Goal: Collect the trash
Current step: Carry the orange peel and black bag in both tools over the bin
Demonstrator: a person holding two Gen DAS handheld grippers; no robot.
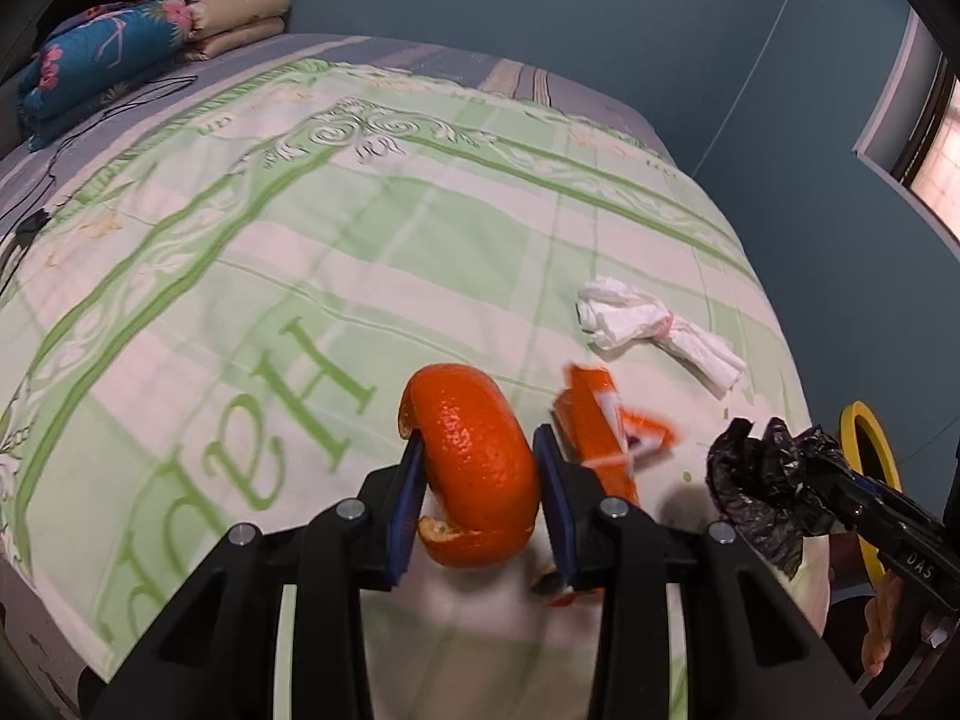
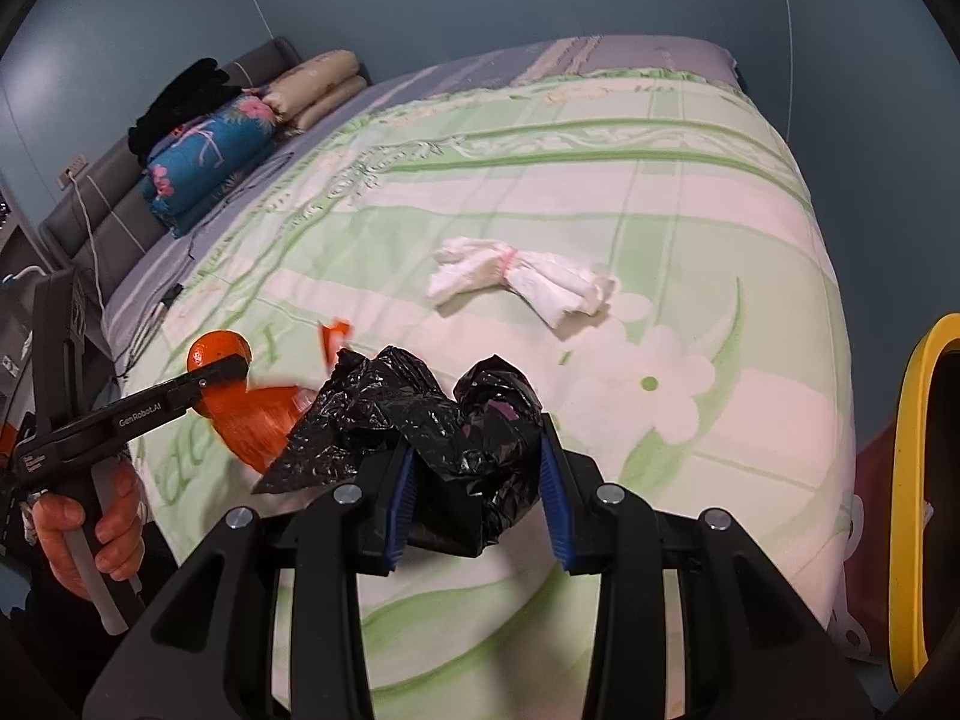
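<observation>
My left gripper [image 1: 480, 444] is shut on a curled orange peel [image 1: 474, 468], held just above the bedspread. A blurred orange and white wrapper [image 1: 600, 438] shows right beside its right finger; I cannot tell whether it hangs from the grip. My right gripper [image 2: 477, 450] is shut on a crumpled black plastic bag [image 2: 420, 414]. From the right wrist view, the left gripper [image 2: 234, 372] with the peel [image 2: 216, 351] is at the left, with the blurred wrapper [image 2: 264, 420] below it. A knotted white tissue [image 1: 654, 324] [image 2: 522, 282] lies on the bed beyond both grippers.
The green and white bedspread [image 1: 300, 240] covers the bed. Folded quilts [image 2: 204, 162] and pillows are stacked at the headboard end, with a black cable [image 1: 36, 222] nearby. A yellow-rimmed bin [image 2: 912, 480] [image 1: 864, 432] stands off the bed's right side. A hand [image 2: 84, 534] holds the left gripper's handle.
</observation>
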